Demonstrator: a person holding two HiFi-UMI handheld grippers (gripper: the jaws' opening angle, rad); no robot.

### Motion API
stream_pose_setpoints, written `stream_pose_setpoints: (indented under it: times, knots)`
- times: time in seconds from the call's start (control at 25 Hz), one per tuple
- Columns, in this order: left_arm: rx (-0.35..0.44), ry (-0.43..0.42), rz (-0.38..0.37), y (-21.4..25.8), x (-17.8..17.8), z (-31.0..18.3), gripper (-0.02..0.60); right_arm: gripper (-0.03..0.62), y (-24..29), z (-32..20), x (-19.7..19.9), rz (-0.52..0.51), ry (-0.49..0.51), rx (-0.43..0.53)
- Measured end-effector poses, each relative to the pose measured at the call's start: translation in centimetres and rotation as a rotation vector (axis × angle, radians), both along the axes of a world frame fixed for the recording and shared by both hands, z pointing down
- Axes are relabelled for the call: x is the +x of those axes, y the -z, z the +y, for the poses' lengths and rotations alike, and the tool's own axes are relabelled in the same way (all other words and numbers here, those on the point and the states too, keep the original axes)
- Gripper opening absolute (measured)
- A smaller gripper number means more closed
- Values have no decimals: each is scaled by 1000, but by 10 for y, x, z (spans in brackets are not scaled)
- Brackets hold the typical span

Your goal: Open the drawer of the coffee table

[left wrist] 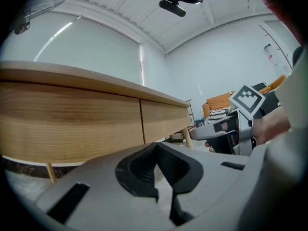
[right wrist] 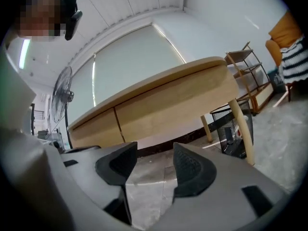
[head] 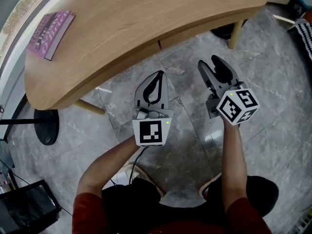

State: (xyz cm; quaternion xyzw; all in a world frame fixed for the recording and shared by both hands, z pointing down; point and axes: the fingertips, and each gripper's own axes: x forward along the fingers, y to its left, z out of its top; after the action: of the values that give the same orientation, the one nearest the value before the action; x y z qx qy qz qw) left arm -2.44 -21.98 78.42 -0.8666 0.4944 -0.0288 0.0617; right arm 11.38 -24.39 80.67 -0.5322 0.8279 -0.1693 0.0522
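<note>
Left hand-held gripper point(head: 159, 74) jaws closed tip to tip, empty, right hand-held gripper point(head: 208, 61) jaws apart, empty, both over floor point(head: 187, 150) near wooden bench point(head: 146, 18), drawer point(head: 204, 29) flush, book point(head: 50, 33) on top

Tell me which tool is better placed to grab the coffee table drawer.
Probably the right tool: its jaws stand apart, aimed at the drawer front. The left tool is shut and would need opening first.

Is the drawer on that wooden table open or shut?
Shut: the drawer front lies flush with the panel beside it, with only a thin seam between them.
</note>
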Motion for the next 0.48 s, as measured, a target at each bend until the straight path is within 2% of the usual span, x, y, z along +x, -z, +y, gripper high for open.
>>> stream_pose_setpoints:
  times: [0.12, 0.36, 0.48]
  knots:
    - [-4, 10, -9, -7, -4, -3, 6, 228, -6, -11, -3, -29, 5, -2]
    - [9, -3, -20, -11, -2, 0, 6, 227, 18, -40, 9, -432, 29, 60]
    - [0, -9, 4, -13, 0, 2, 6, 216, 22, -57, 20, -553, 31, 86]
